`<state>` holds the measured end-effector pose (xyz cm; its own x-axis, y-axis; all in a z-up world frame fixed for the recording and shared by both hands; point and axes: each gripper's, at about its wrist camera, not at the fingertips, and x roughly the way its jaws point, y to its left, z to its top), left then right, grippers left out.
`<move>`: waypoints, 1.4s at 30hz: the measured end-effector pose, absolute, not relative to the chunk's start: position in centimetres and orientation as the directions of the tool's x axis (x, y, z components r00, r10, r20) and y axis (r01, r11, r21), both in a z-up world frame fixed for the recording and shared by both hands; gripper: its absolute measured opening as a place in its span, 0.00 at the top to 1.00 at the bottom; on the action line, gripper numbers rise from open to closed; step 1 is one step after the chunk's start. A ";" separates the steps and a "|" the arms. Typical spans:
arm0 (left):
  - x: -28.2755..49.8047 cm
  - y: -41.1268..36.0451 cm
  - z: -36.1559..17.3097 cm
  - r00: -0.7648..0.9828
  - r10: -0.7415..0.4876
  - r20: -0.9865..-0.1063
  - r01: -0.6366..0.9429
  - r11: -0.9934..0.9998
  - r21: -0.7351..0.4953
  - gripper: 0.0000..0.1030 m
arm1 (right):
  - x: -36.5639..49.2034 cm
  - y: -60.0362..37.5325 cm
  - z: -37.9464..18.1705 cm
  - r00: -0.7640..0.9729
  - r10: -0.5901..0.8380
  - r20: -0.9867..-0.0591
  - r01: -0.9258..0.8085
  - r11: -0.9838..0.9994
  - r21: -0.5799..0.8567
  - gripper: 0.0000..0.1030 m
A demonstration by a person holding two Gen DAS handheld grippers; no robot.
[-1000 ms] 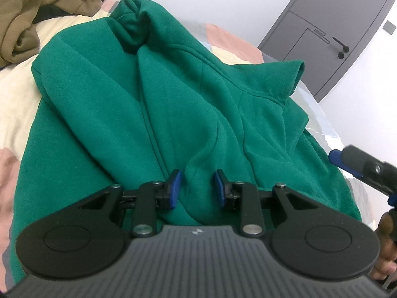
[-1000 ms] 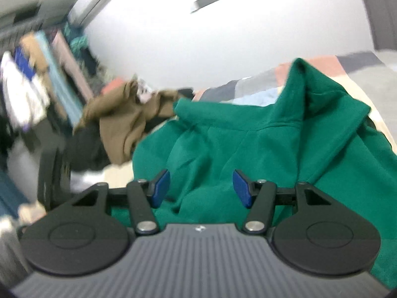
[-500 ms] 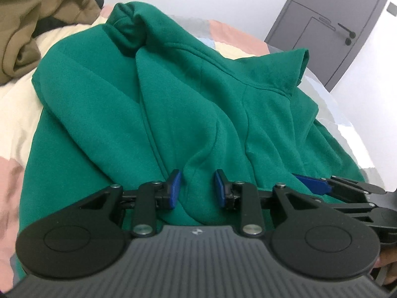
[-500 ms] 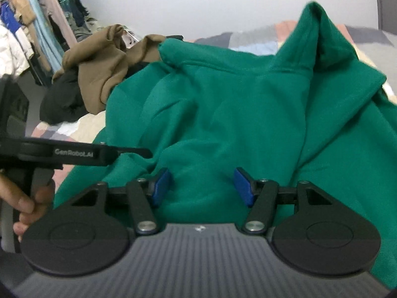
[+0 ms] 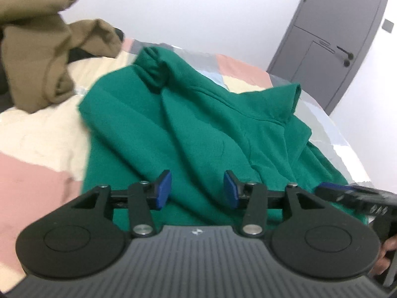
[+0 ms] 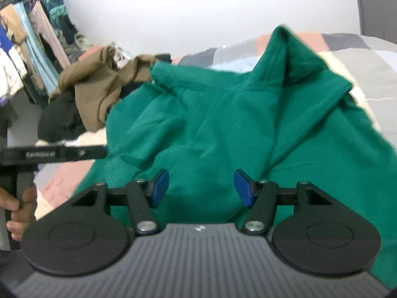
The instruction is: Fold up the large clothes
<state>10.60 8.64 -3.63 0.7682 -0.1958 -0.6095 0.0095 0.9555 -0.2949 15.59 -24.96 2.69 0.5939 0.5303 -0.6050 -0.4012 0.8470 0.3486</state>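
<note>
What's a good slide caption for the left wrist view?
Open left gripper above a rumpled green hoodie on a patchwork bed.

Matt green fleece hoodie point(image 5: 211, 129), soft brown cloth garment point(image 5: 37, 69), patchwork cotton bedcover point(image 5: 37, 134), matt grey door point(image 5: 330, 49)

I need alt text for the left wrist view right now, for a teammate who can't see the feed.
A green hoodie lies rumpled across a patchwork bedspread, with the open left gripper above its near edge, its jaws having just opened and holding nothing. A brown garment is heaped at the far left; the right gripper pokes in at the right edge, below a grey door.
</note>
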 end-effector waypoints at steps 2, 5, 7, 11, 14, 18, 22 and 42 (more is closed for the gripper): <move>9.5 9.7 -3.0 0.762 -0.181 -0.622 -0.007 0.958 -0.288 0.44 | 15.2 -26.7 3.9 0.597 0.522 -0.609 -0.377 0.853 0.361 0.41; 8.1 11.9 -2.3 0.751 -0.162 -0.640 -0.055 0.951 -0.305 0.44 | 14.7 -29.6 5.4 0.587 0.492 -0.643 -0.358 0.870 0.340 0.39; 7.3 13.7 -1.9 0.739 -0.165 -0.653 -0.090 0.937 -0.339 0.43 | 14.4 -31.8 6.2 0.584 0.482 -0.653 -0.357 0.875 0.327 0.39; 6.6 17.2 -1.9 0.699 -0.183 -0.691 -0.148 0.909 -0.390 0.40 | 14.0 -36.3 6.9 0.594 0.433 -0.678 -0.319 0.900 0.296 0.35; 6.6 19.4 -3.2 0.646 -0.220 -0.731 -0.201 0.875 -0.440 0.39 | 14.8 -39.6 6.1 0.568 0.453 -0.687 -0.247 0.890 0.383 0.17; 6.5 21.0 -5.3 0.624 -0.230 -0.746 -0.292 0.818 -0.496 0.38 | 16.5 -43.2 3.1 0.532 0.455 -0.714 -0.068 0.864 0.499 0.14; 7.6 21.1 -7.6 0.562 -0.266 -0.783 -0.346 0.784 -0.514 0.36 | 18.1 -45.2 -1.4 0.469 0.473 -0.746 0.095 0.813 0.575 0.14; 7.6 17.3 -9.2 0.488 -0.462 -0.740 -0.237 0.746 -0.622 0.33 | 19.2 -40.3 -2.5 0.323 0.713 -0.622 -0.178 0.691 0.701 0.11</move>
